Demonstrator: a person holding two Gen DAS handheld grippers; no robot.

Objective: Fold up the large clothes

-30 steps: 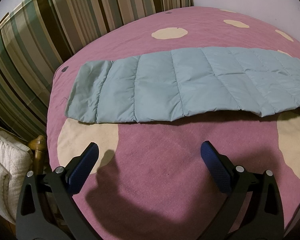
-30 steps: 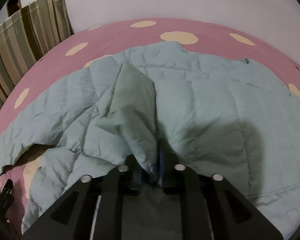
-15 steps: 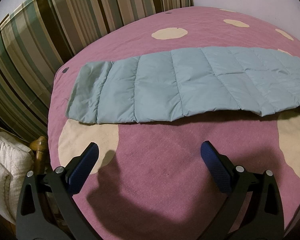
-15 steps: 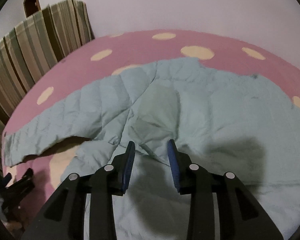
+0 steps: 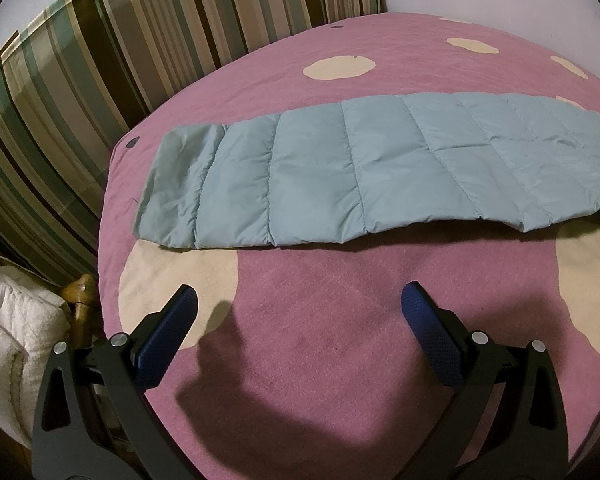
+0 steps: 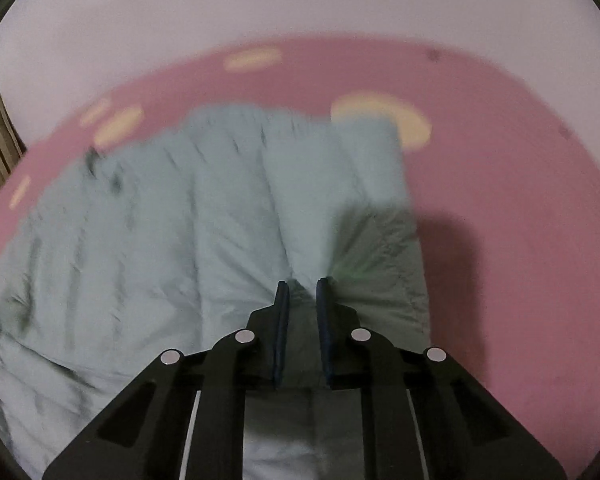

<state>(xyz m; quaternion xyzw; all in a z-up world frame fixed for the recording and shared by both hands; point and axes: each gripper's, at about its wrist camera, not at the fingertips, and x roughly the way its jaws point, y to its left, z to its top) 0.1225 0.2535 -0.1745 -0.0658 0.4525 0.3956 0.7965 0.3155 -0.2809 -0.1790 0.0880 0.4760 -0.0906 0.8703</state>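
Note:
A light blue quilted jacket lies on a pink bed cover with cream dots. In the left wrist view one sleeve (image 5: 360, 176) stretches flat across the bed, beyond my left gripper (image 5: 298, 310), which is wide open and empty over bare cover (image 5: 320, 360). In the right wrist view, which is blurred by motion, the jacket body (image 6: 180, 240) fills the left and middle. My right gripper (image 6: 302, 290) hovers just over it near its right edge, jaws a narrow gap apart with jacket fabric seen between them; whether they pinch it is unclear.
A striped cushion (image 5: 80, 80) stands along the bed's far left side. White bedding (image 5: 12, 340) and a wooden post (image 5: 82, 286) sit beyond the bed's left edge. A pale wall (image 6: 300, 8) rises behind the bed. Bare pink cover (image 6: 520, 220) lies right of the jacket.
My right gripper let go of the raised fold, opened a little, and swung right to the jacket's right edge. The left gripper and the sleeve have stayed still.

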